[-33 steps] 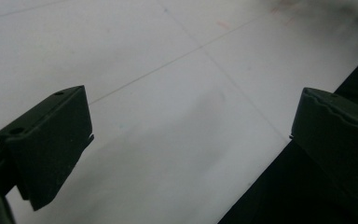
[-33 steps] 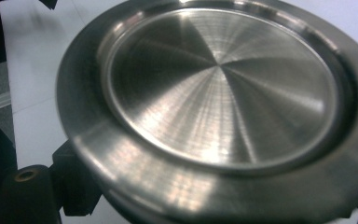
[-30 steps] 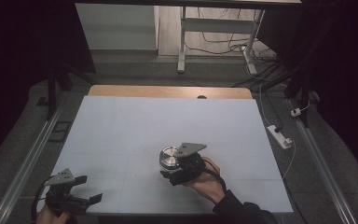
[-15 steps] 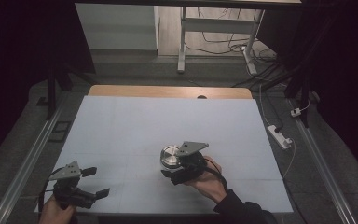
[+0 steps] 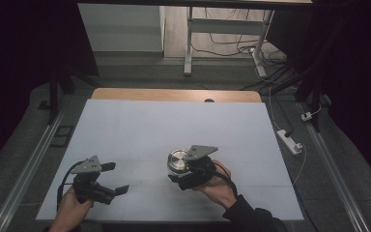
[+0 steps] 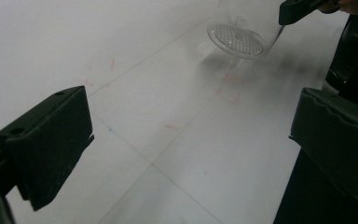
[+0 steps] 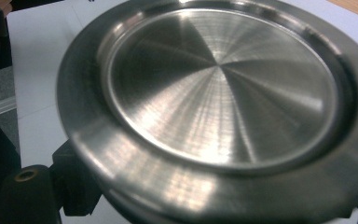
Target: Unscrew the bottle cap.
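**Jar held up by its lid, second gripper open beside it**

The white rectangular worktop (image 5: 140, 125) carries nothing else near its front edge. The clear glass jar with a round brushed-steel lid (image 5: 178, 160) hangs just above it, centre-front, probably for unscrewing. The right gripper (image 5: 186, 175) has its fingers clamped narrow under the lid. The left gripper (image 5: 115, 178), front-left, angles toward it, fingers wide and empty.

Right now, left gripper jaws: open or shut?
Open. The left gripper has its two black jaws standing wide apart, bare white table between them, nothing held.
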Demonstrator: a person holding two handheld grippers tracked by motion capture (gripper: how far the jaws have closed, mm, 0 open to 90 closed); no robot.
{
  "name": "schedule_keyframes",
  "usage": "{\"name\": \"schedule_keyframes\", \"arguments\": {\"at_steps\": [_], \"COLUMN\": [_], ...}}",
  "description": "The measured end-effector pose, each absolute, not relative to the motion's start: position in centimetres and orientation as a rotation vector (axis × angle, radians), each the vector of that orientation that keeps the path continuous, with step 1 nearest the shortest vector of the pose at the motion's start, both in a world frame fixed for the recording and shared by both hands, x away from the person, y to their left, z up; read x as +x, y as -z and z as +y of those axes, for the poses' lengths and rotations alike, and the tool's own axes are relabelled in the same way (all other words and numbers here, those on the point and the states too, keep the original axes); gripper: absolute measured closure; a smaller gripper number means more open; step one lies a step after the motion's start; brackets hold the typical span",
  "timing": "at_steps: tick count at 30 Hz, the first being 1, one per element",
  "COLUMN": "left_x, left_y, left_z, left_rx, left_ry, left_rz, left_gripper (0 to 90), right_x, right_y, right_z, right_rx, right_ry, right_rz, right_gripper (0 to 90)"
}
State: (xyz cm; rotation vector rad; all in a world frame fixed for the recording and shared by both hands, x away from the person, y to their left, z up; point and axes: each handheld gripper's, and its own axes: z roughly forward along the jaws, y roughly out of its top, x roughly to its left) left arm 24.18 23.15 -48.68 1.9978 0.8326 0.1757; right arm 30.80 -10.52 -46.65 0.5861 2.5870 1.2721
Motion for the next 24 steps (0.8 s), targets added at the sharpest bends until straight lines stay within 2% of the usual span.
{"name": "schedule_keyframes", "arguments": {"at_steps": [24], "left_x": [29.6], "left_y": [45.8], "left_z": [17.0], "left_rx": [2.094], "left_ry": [-0.124], "left_rz": [0.532], "left_gripper": [0.0], "right_x": [30.9], "right_y": [46.4], "right_z": [-10.3], "right_rx": [0.514], "right_ry": [-1.298], "right_rz": [2.626], "right_gripper": [15.0]}}
